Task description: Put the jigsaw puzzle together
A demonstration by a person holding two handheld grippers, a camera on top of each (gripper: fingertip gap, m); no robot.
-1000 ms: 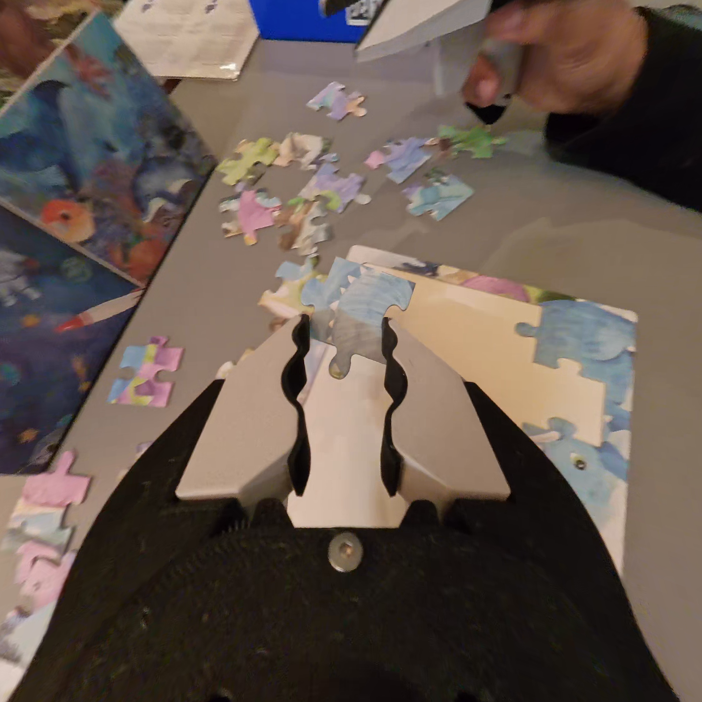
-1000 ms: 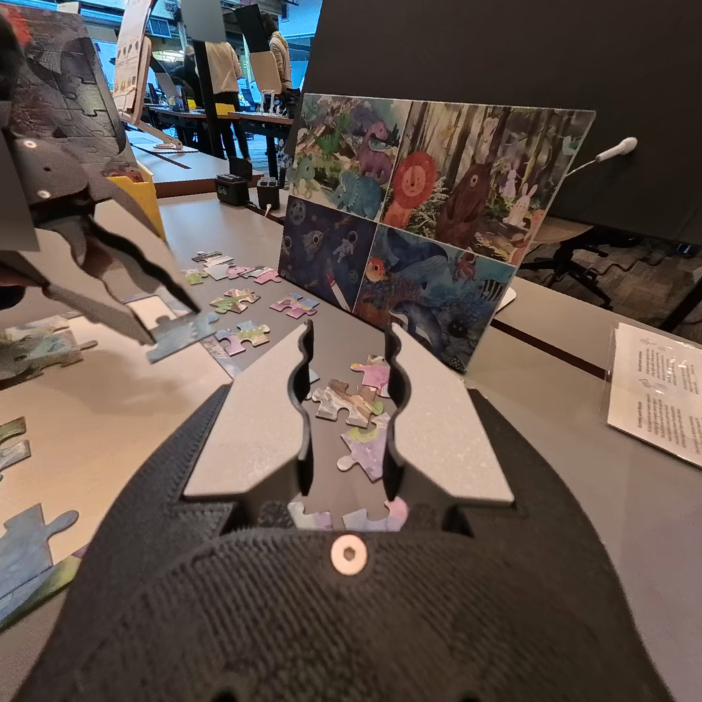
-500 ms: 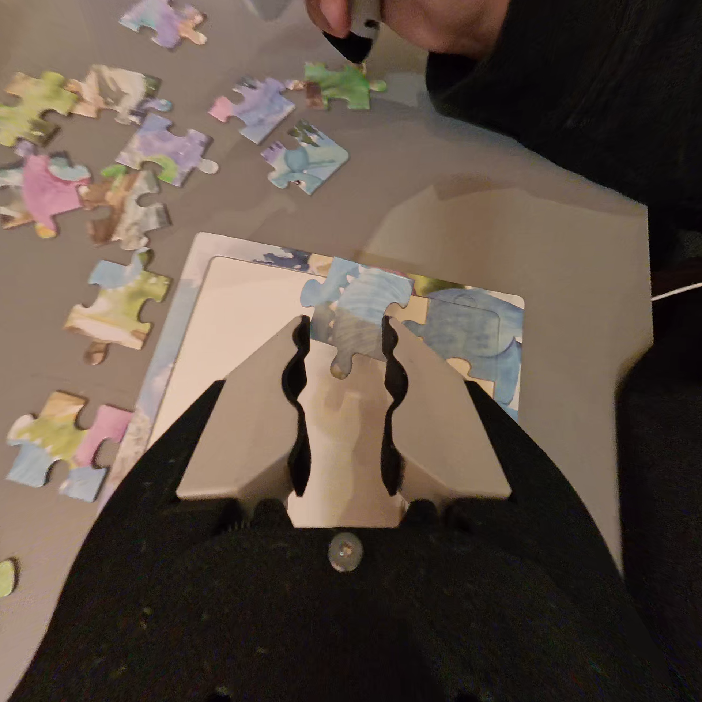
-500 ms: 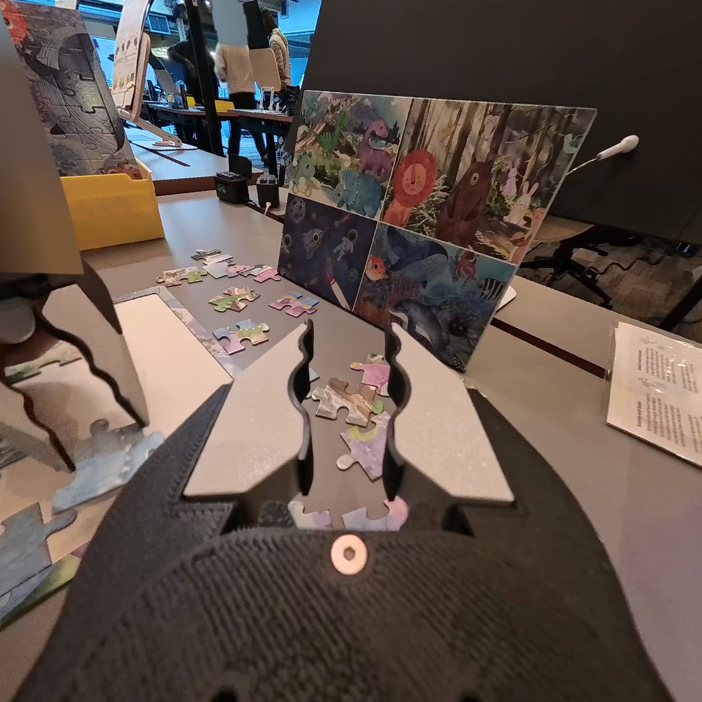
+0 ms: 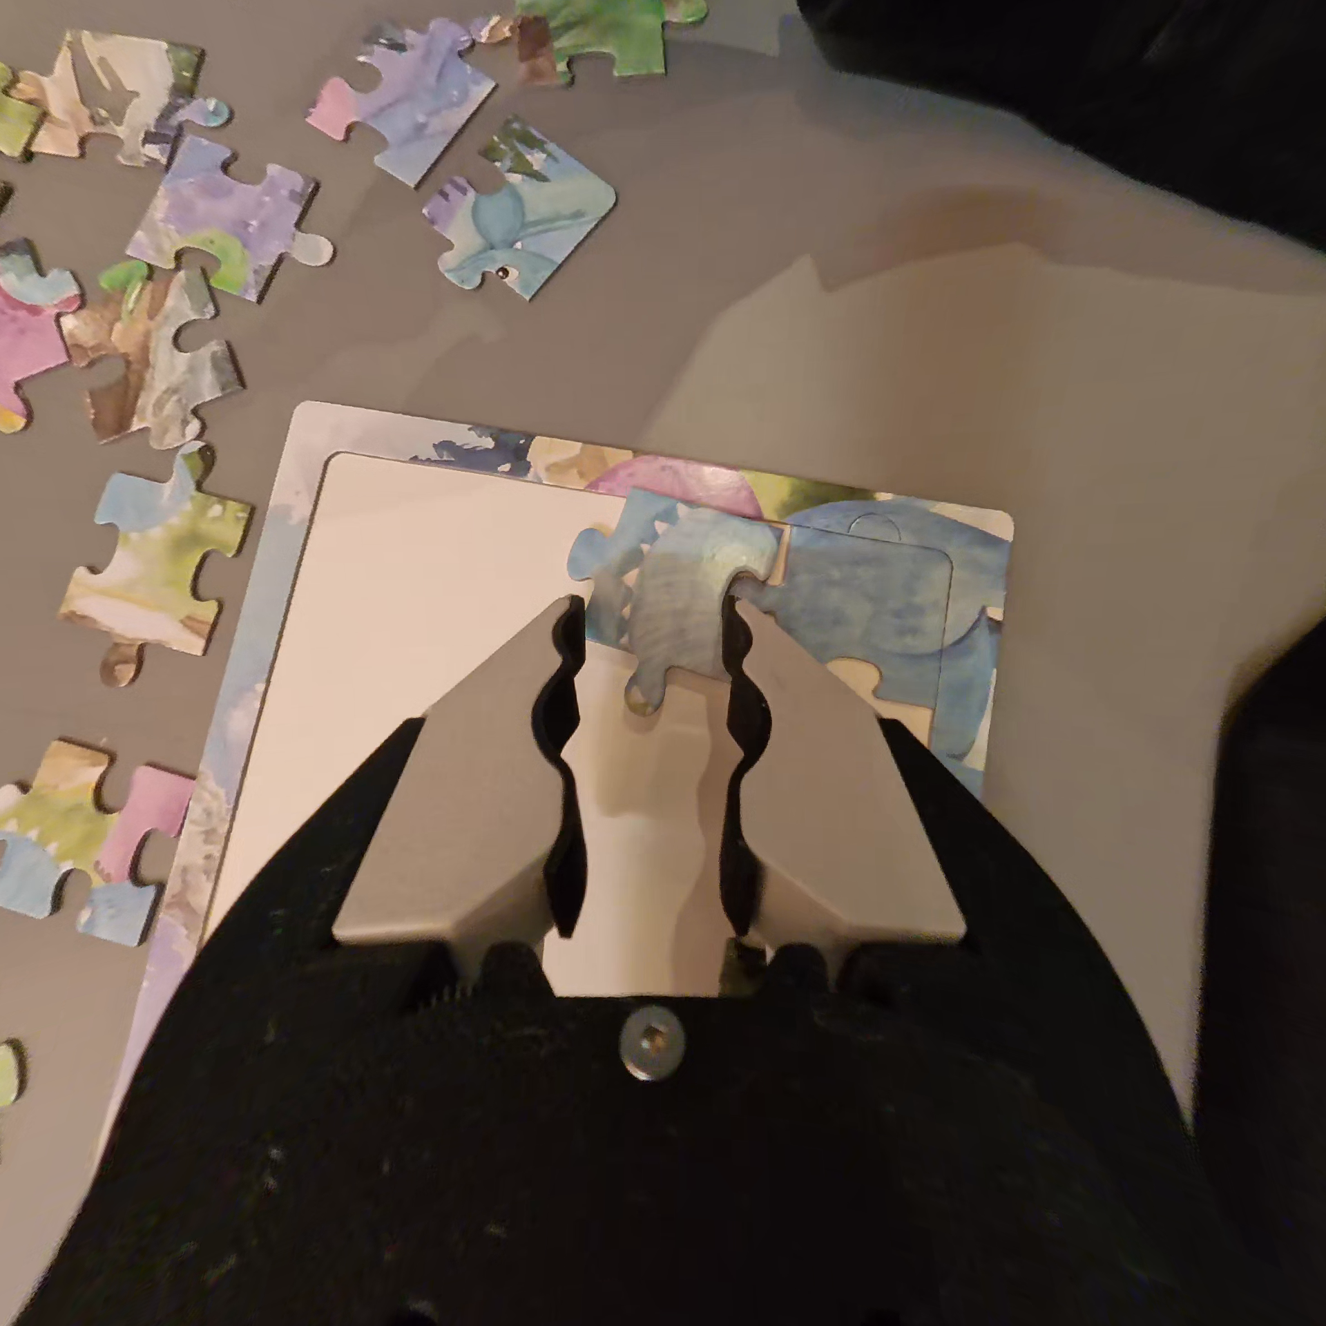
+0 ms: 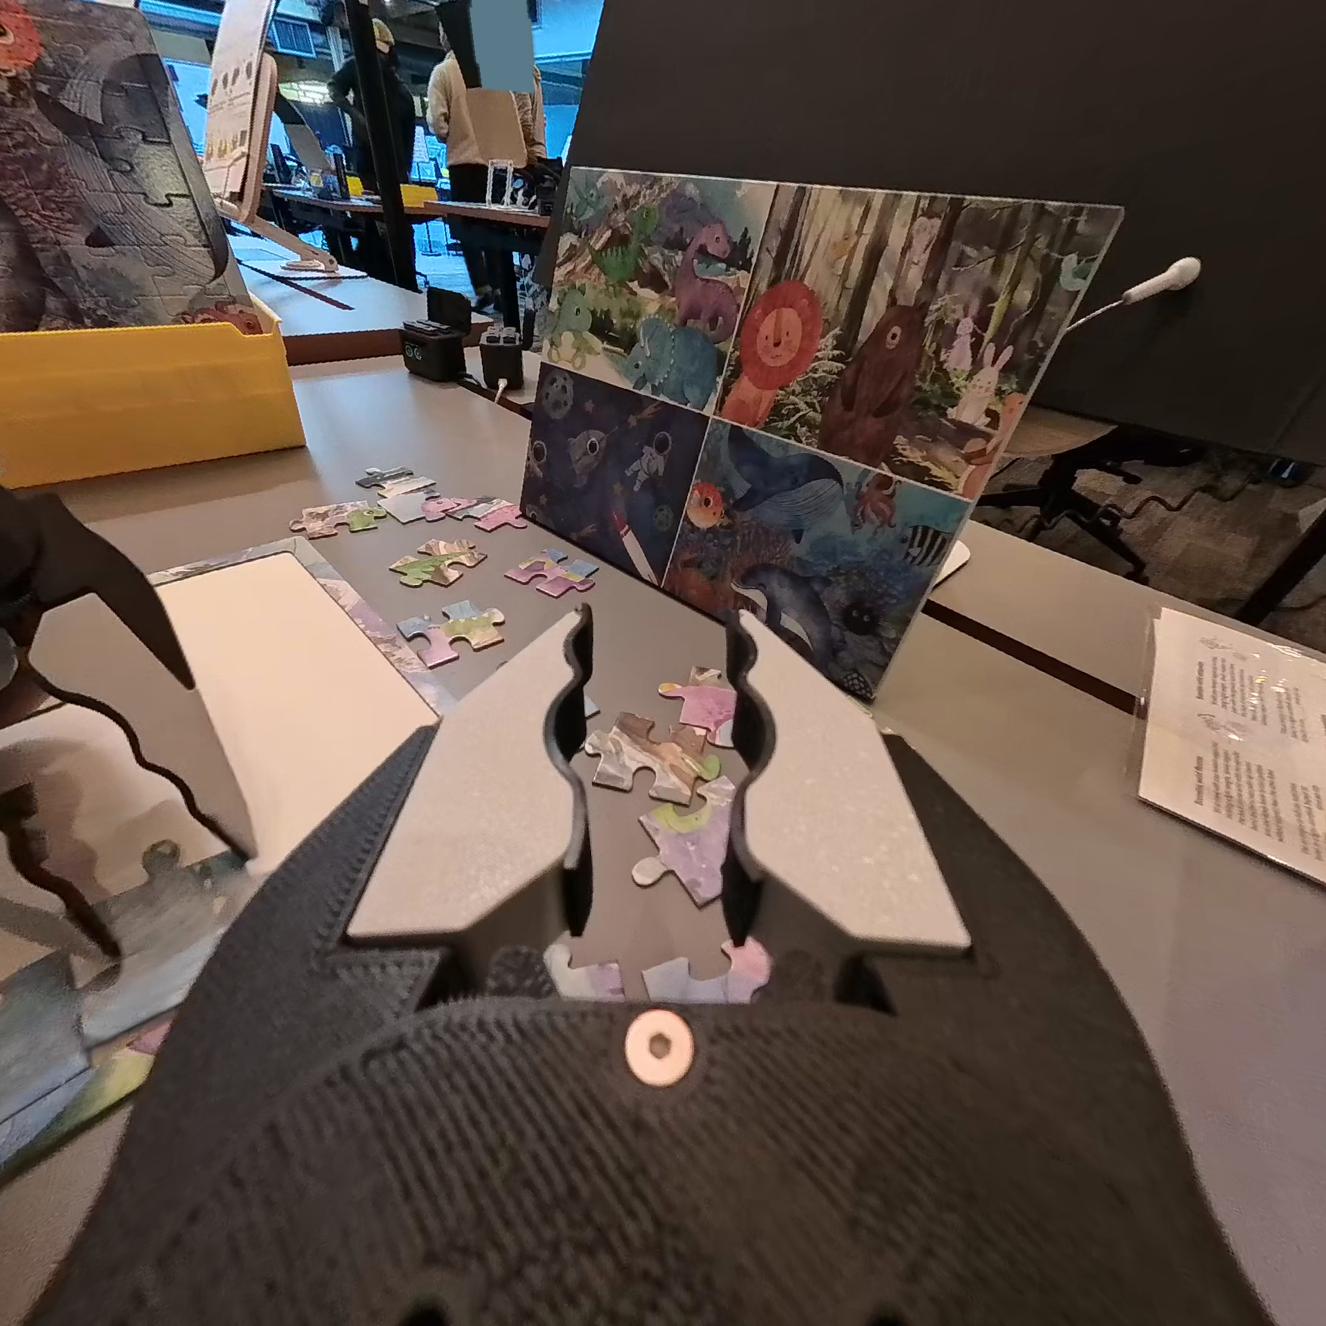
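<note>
My left gripper [image 5: 653,606] is shut on a blue puzzle piece [image 5: 678,567]. It holds the piece low over the far right part of the puzzle tray [image 5: 430,574], right beside the blue pieces [image 5: 882,603] that lie in the tray's corner. Whether the piece touches the tray I cannot tell. In the right wrist view the left gripper [image 6: 172,897] shows blurred at the left over the tray [image 6: 287,646]. My right gripper [image 6: 660,621] is open and empty, above loose pieces [image 6: 660,760] on the grey table.
Several loose pieces [image 5: 229,215] lie left of and beyond the tray. A picture board [image 6: 789,430] stands behind the pieces. A yellow bin [image 6: 143,387] is at the far left, a printed sheet [image 6: 1241,732] at the right. A dark sleeve [image 5: 1148,107] fills the top right.
My left gripper has carried the blue piece rightward and down over the tray, to beside the placed blue pieces. The right gripper has stayed in place, open.
</note>
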